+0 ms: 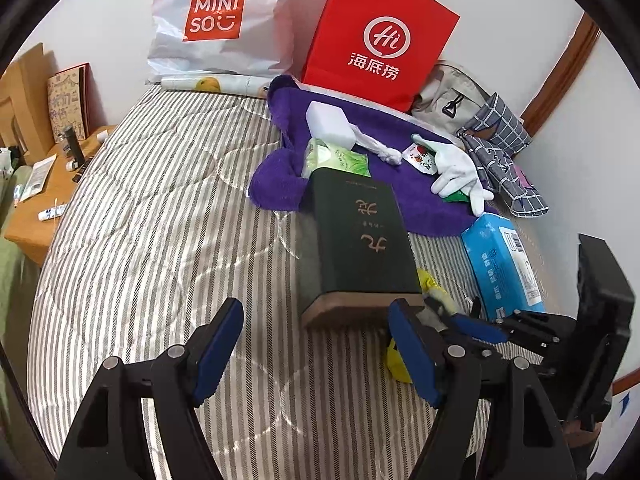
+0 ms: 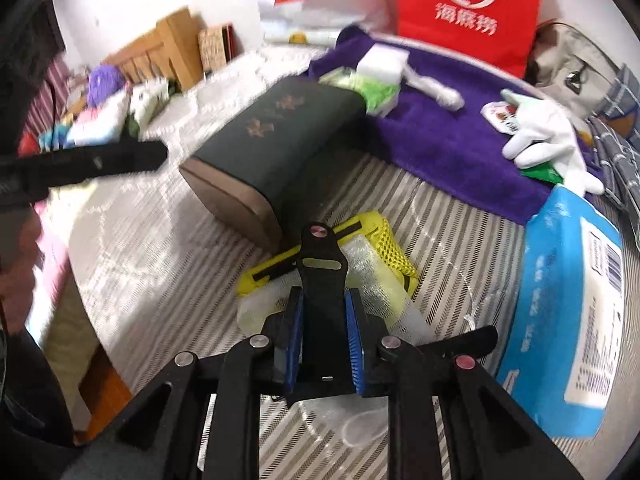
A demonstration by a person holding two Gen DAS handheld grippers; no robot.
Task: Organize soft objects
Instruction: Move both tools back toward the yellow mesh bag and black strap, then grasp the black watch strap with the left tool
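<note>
My left gripper [image 1: 316, 348] hangs open over the striped bed cover [image 1: 160, 220], just in front of a dark green box [image 1: 356, 240] and holding nothing. To its right, my right gripper [image 2: 322, 296] has its blue pads closed against a flat black piece [image 2: 320, 264] with a screw at its top. Under it lie a yellow mesh pouch [image 2: 384, 240] and clear bubble wrap [image 2: 376, 276]. On the purple towel [image 1: 420, 196] behind the box lie a white sponge [image 1: 330, 124], a green tissue pack [image 1: 336, 160] and a white glove [image 1: 456, 168].
A blue tissue pack [image 1: 504, 264] lies on the right of the bed. A red paper bag [image 1: 380, 36], a white Miniso bag [image 1: 216, 20], a grey bag [image 1: 448, 96] and checked cloth [image 1: 500, 140] stand along the wall. A wooden side table [image 1: 36, 208] borders the left.
</note>
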